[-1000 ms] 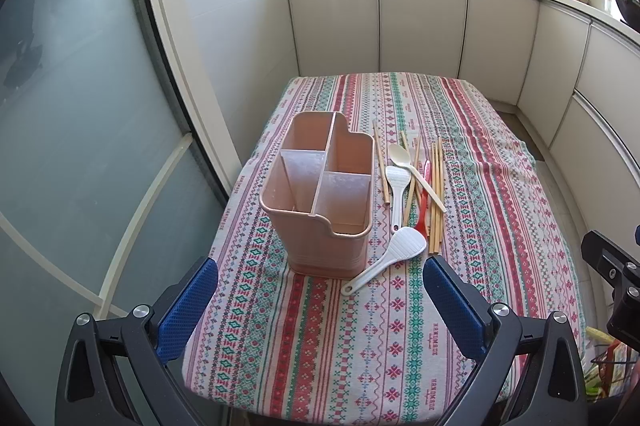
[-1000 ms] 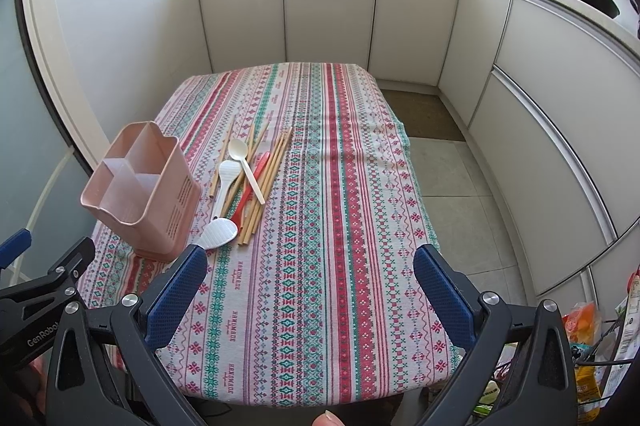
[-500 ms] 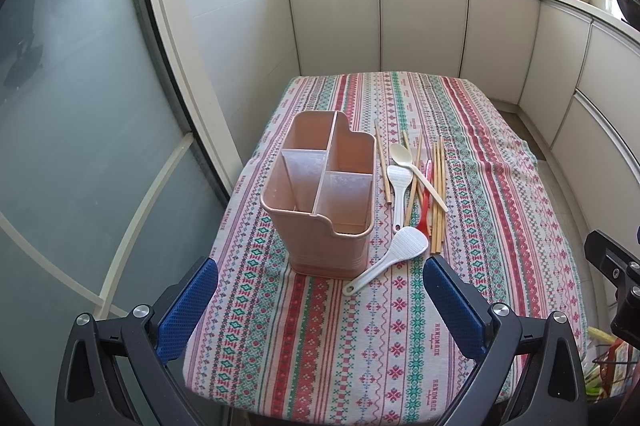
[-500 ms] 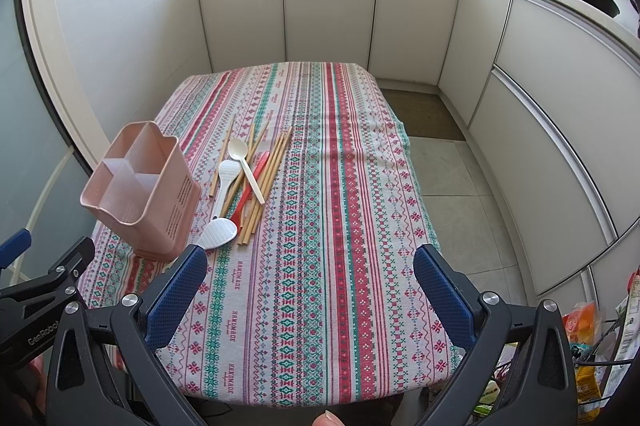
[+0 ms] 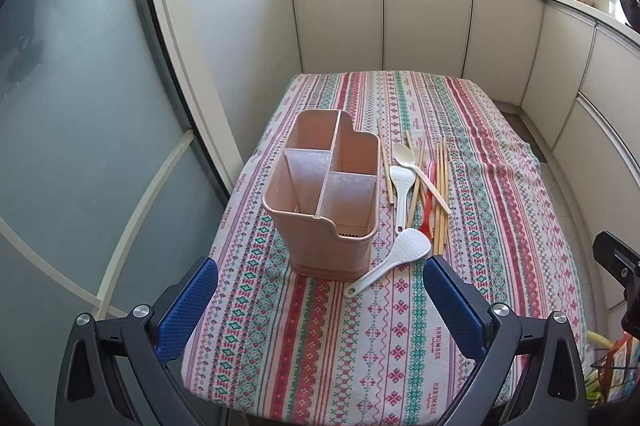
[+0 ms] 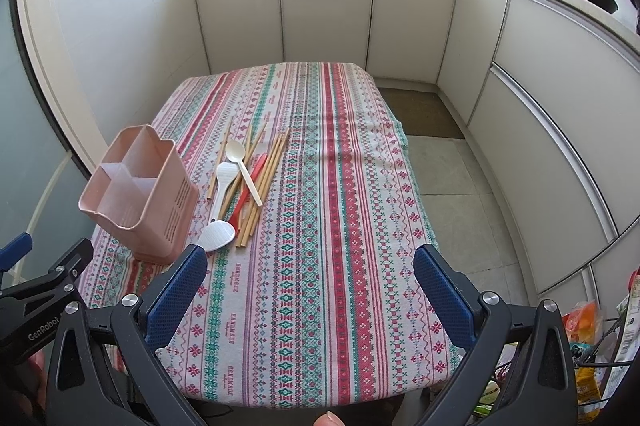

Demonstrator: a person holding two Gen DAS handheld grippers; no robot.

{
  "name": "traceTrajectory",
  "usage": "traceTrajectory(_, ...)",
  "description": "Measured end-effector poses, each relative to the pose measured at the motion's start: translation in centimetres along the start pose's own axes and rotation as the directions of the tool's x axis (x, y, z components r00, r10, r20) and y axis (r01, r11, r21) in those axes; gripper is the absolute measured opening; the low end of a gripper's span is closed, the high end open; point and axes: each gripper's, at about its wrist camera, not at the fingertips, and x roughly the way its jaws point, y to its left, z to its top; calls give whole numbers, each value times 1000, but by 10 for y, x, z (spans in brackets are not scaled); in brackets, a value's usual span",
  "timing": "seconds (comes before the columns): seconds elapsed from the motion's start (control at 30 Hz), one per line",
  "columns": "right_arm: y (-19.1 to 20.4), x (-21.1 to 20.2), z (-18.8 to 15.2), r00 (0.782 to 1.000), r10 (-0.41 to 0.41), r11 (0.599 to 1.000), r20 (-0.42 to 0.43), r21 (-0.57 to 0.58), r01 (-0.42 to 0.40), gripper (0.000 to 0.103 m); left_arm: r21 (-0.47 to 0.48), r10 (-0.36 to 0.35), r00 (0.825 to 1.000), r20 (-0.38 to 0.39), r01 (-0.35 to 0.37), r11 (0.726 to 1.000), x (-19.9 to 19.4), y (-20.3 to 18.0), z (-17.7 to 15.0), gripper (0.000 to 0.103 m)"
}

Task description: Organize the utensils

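Both grippers wide open, holding nothing: left gripper over near edge of table w/ striped cloth, right gripper further right over cloth. Pink utensil caddy upright near table's left edge, compartments empty; just right of it, loose pile: white rice paddle touching caddy base, 2nd white paddle, cream spoon, red utensil, wooden chopsticks. White cabinets behind table.

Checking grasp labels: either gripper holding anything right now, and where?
Nothing held. Left gripper and right gripper are both open and empty; the utensils lie on the tablecloth.
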Motion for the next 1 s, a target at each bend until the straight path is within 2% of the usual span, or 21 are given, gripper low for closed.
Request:
traceTrajectory(0.23, -6, 11, 8, 999, 10, 1000, -42, 17, -10, 103, -15, 28, 1000, -5, -29, 999, 10, 2, 5, 103)
traceTrajectory(0.5, -8, 24, 26, 996, 13, 1000, -91, -5, -14, 103, 2, 6, 1000, 7, -6, 1000, 13, 0, 20, 103)
traceTrajectory(0.73, -15, 36, 55, 990, 44, 999, -134, -9, -45, 103, 54, -91, 995, -29, 92, 994, 16, -3, 56, 103)
traceTrajectory(0.83, -20, 49, 67, 983, 73, 997, -166, 16, -72, 103, 63, -182, 980, -76, 187, 980, 20, -9, 81, 99)
traceTrajectory(0.9, -23, 59, 76, 979, 86, 996, -184, 28, -83, 103, 64, -263, 958, -117, 271, 960, 25, -17, 102, 95)
traceTrajectory(1.0, -30, 78, 89, 971, 110, 993, -214, 56, -100, 101, 58, -338, 926, -171, 352, 934, 38, -34, 134, 85)
